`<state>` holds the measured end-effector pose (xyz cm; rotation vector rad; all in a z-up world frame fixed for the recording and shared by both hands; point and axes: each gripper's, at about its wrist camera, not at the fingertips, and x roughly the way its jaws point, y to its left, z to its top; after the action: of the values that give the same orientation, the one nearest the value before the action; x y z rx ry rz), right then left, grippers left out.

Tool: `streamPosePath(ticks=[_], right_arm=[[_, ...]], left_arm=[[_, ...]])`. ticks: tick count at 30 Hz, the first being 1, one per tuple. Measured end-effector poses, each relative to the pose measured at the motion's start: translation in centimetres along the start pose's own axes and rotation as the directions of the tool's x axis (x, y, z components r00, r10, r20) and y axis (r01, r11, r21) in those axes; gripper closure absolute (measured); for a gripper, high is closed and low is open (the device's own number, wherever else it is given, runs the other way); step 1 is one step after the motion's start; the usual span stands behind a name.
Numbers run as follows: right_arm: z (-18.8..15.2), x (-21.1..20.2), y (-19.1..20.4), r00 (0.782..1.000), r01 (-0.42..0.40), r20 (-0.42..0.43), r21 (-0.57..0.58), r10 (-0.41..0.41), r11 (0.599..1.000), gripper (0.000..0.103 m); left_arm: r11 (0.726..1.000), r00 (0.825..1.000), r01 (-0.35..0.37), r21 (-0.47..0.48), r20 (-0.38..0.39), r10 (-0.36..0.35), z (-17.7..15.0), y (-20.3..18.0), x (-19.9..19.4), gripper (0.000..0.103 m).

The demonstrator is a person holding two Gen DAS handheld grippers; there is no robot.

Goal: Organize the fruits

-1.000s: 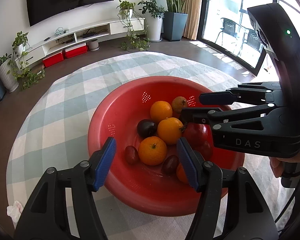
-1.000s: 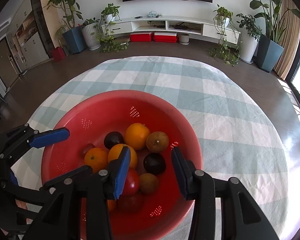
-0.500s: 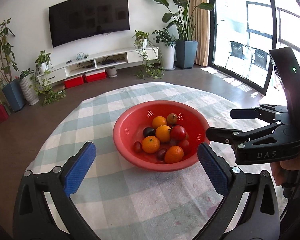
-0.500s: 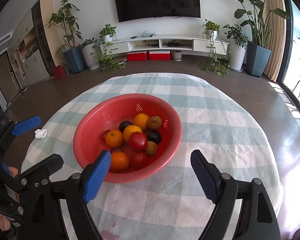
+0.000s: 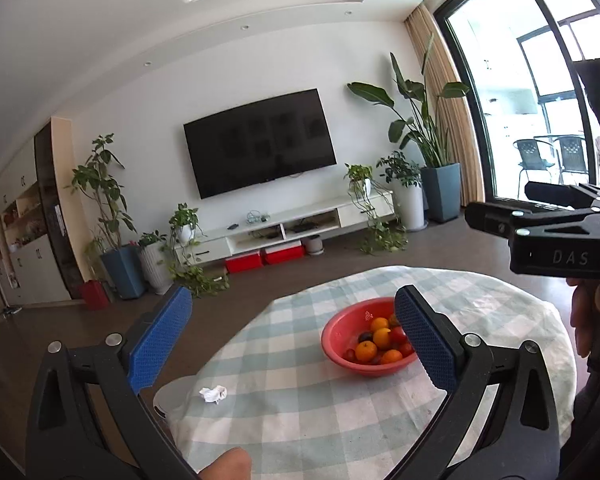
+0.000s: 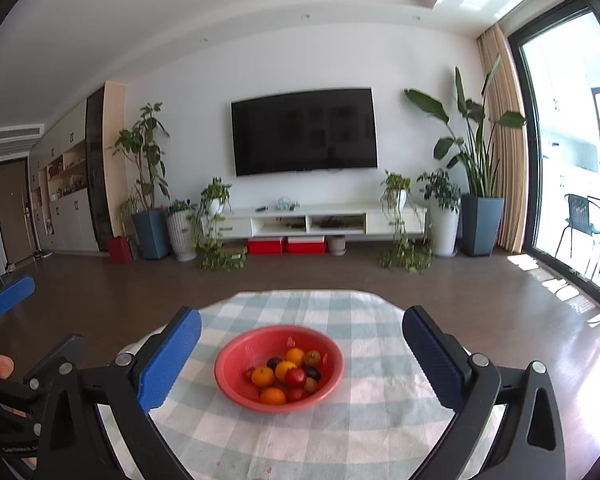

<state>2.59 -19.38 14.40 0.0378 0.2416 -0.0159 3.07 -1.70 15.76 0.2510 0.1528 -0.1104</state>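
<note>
A red colander bowl stands in the middle of the round table with the checked cloth. It holds several fruits: oranges, red tomatoes and dark plums. The bowl also shows in the left wrist view. My left gripper is open and empty, raised well back from the bowl. My right gripper is open and empty, also raised and far back. The right gripper's body shows at the right of the left wrist view.
A crumpled white tissue lies on the cloth near the table's left edge. Beyond the table are a brown floor, a wall TV, a low white cabinet and potted plants.
Both grippers have pulled up and far back from the bowl and opened wider. The bowl now looks small in both views. The fruits have not moved.
</note>
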Motion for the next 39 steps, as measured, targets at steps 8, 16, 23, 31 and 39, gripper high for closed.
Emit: streamPosePath(ticks=[8,16,23,31,39], right_arm=[[3.7,-7.7,2.2,0.977,0.030,0.214,-0.064,-0.015,0.997,0.000],[0.5,-9.2,2.6,0.993,0.070,0.100,-0.071,-0.063,0.995,0.000],[-5.1,-6.1,2.7,0.977,0.076,-0.196,-0.033,-0.081,0.997,0.000],[-10.0,-2.9,0.8,0.926,0.130,-0.357,0.002,-0.121,0.992,0.000],[-12.7,-0.8,-0.1,0.898,0.148,-0.419,0.002,-0.134,0.989,0.000]], left_arm=[[0.998,0.998,0.000,-0.060,0.056,0.003,1.4,0.9,-6.5,0.000],[0.992,0.999,0.033,-0.121,-0.038,-0.038,-1.4,0.7,-8.4,0.000],[0.985,0.976,0.034,-0.169,-0.208,-0.069,-6.5,-0.3,-7.2,0.000],[0.982,0.928,0.037,-0.186,-0.358,-0.103,-11.0,-1.9,-1.5,0.000],[0.983,0.889,0.038,-0.182,-0.443,-0.117,-13.6,-3.2,1.8,0.000]])
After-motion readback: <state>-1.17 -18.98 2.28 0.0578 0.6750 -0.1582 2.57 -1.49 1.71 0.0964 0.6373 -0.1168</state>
